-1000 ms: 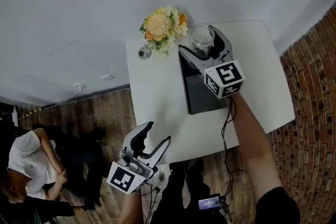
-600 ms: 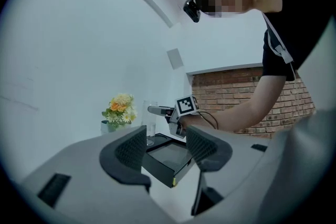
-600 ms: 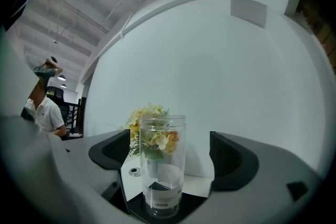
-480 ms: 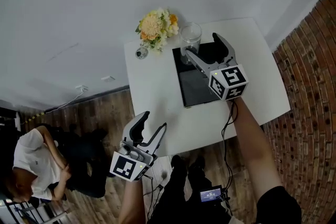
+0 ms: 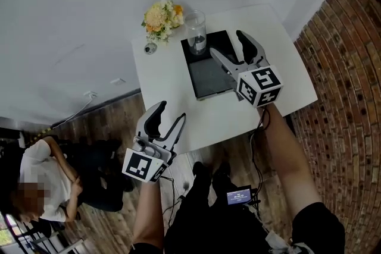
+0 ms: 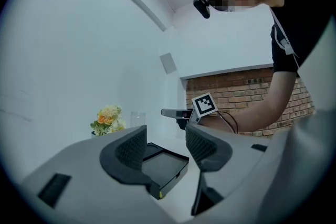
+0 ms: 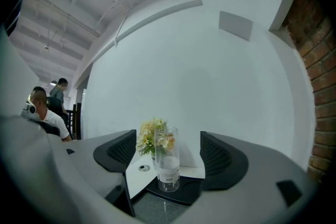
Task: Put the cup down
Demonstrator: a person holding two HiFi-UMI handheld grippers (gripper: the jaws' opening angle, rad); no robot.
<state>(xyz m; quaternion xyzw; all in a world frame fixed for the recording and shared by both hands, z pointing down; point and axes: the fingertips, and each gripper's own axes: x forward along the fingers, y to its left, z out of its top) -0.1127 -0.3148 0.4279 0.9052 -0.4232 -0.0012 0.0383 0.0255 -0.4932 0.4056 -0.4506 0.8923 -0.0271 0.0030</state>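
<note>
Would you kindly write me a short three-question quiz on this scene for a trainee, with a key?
1. True or false: the glass cup lies on its side on the bare white table.
2. What does the right gripper hold? A) the cup B) the flowers C) nothing
3. In the head view, what stands just left of the cup?

Key
1. False: it stands upright on the far end of the black tray.
2. C: its jaws stand apart and have just been closing a little; the cup is ahead of them, untouched.
3. The flowers.
</note>
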